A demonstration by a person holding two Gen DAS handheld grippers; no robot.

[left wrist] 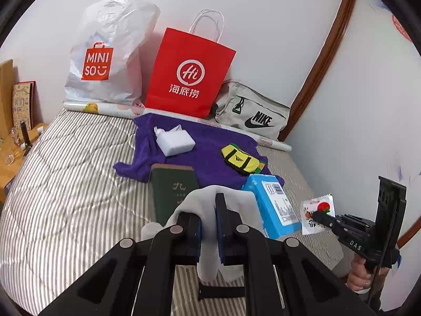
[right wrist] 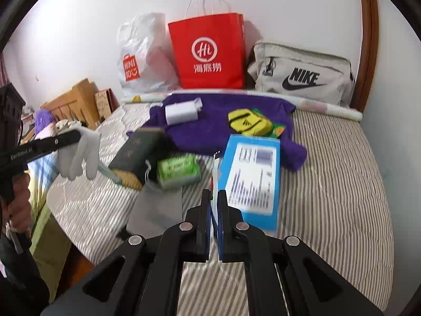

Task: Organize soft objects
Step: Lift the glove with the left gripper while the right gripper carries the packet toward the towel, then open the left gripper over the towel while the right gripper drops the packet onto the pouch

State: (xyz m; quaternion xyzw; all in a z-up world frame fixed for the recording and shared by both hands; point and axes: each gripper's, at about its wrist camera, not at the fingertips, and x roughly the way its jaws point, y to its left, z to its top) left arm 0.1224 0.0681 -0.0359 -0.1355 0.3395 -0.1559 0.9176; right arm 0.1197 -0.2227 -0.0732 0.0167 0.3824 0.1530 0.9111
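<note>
- Since the white glove (right wrist: 79,155) hangs limp from the left tool (left wrist: 208,226), fingers drooping, I judge it very light and wholly soft — it should fold wherever it is pinched, so a hold across the cuff or palm looks safer than one on a single finger.
- Left tool: clenched on the glove, cloth bunched between its pads and spilling over both sides, raised above the striped bed (left wrist: 65,184).
- Right tool (right wrist: 214,200): closed on a small white snack packet (left wrist: 317,214) with red print; thin and crinkly, probably slippery, gripped by one edge.
- Glove's look: plain pale white-grey fabric, no markings, creased.
- Other soft pieces lie further up the bed — a purple towel (left wrist: 208,144) spread flat, with a yellow sock (left wrist: 238,159) and a white tissue pack (left wrist: 175,142) resting on it.
- Stiff things nearby: a green book (left wrist: 171,189) and a blue box (left wrist: 273,205), both lying just at the towel's near edge.
</note>
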